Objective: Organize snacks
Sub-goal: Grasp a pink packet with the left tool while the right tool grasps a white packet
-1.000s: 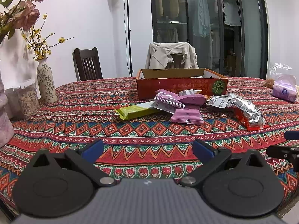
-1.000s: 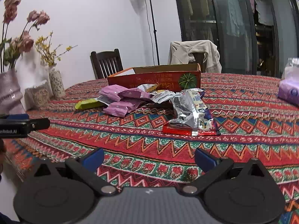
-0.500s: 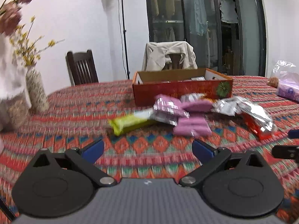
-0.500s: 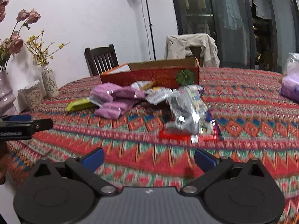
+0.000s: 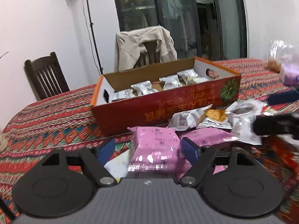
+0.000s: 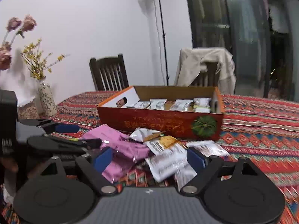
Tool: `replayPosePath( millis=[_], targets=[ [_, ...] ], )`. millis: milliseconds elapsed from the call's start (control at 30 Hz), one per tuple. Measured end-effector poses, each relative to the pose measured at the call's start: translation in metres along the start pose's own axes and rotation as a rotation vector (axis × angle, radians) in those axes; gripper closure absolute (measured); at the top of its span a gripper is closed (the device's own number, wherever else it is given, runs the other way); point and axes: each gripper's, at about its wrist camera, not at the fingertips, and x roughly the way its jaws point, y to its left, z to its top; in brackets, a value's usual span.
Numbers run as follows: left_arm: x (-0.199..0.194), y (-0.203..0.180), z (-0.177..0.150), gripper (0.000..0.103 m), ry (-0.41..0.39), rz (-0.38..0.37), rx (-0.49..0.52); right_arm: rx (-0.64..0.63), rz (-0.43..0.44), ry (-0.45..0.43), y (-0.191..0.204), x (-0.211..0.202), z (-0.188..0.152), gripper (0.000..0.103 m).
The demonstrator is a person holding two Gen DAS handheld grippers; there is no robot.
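Both grippers are over the snack pile in front of the red cardboard box (image 5: 164, 110). Left gripper (image 5: 149, 148) straddles a pink snack pack (image 5: 155, 147), jaws just been closing but pads not pressing yet afaict. Right gripper (image 6: 149, 157) same deal: spread, narrowing, around a silver-white packet (image 6: 166, 163). Box already has silver packets (image 6: 158, 103) inside.
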Motion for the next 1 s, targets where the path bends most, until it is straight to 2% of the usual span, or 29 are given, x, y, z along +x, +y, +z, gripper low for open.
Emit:
replayPosePath(
  millis=[33,200,233,267,367,467,633,700,767,867,1000],
  targets=[
    [0.006,-0.001,0.001,0.016,0.001,0.015,-0.008,-0.004,0.007,0.012,0.000,0.012,0.006,0.016],
    [0.019,-0.004,0.003,0.016,0.004,0.005,-0.024,-0.052,0.007,0.092,0.010,0.079,0.032,0.018],
    [0.020,-0.003,0.001,0.025,0.009,-0.007,-0.032,-0.065,0.004,0.106,0.013,0.092,0.037,0.018],
    [0.021,-0.002,0.000,0.045,0.016,-0.030,-0.040,-0.070,0.001,0.116,0.014,0.104,0.040,0.018],
    [0.017,0.001,-0.001,0.051,0.023,-0.051,-0.043,-0.061,-0.013,0.154,0.014,0.138,0.047,0.019],
    [0.005,0.006,-0.001,0.056,0.022,-0.036,-0.053,-0.025,-0.002,0.197,0.009,0.159,0.048,0.024],
    [-0.031,0.024,-0.006,0.067,-0.012,-0.033,-0.136,-0.024,0.023,0.214,0.011,0.164,0.040,0.033],
    [-0.044,0.031,-0.010,0.072,-0.012,-0.050,-0.194,-0.044,0.052,0.236,0.014,0.163,0.038,0.044],
    [-0.057,0.034,-0.013,0.078,-0.023,-0.050,-0.225,-0.095,0.054,0.241,0.022,0.160,0.036,0.048],
    [-0.075,0.033,-0.018,0.082,-0.034,-0.040,-0.246,-0.148,0.063,0.240,0.036,0.154,0.032,0.050],
    [-0.091,0.032,-0.027,0.082,-0.012,-0.043,-0.266,-0.161,0.094,0.176,0.046,0.130,0.031,0.050]
  ],
)
